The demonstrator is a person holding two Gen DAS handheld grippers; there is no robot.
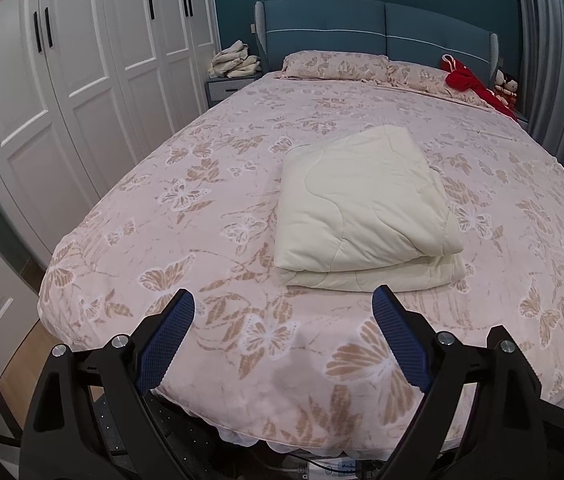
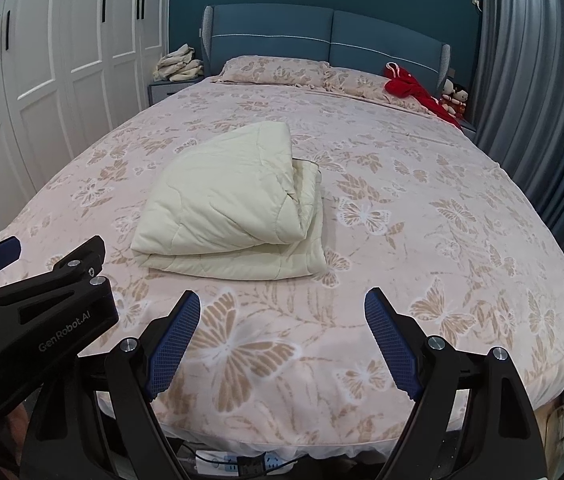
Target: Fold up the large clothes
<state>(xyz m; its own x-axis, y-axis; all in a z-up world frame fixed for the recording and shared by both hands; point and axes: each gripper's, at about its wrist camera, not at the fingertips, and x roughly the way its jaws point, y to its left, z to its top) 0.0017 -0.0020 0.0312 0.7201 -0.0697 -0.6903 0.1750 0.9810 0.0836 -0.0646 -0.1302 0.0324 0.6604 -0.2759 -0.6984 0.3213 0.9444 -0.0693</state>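
Note:
A cream quilted blanket lies folded into a thick rectangle in the middle of the bed, which has a pink butterfly-print cover. My left gripper is open over the foot of the bed, short of the blanket, nothing between its blue pads. My right gripper is open too, just short of the blanket's near edge, empty. The left gripper's body shows at the lower left of the right wrist view.
White wardrobe doors run along the left. A nightstand with pale folded cloth stands by the blue headboard. Pillows, a red garment and two dolls lie at the bed's head. Grey curtains hang at right. A power strip lies on the floor.

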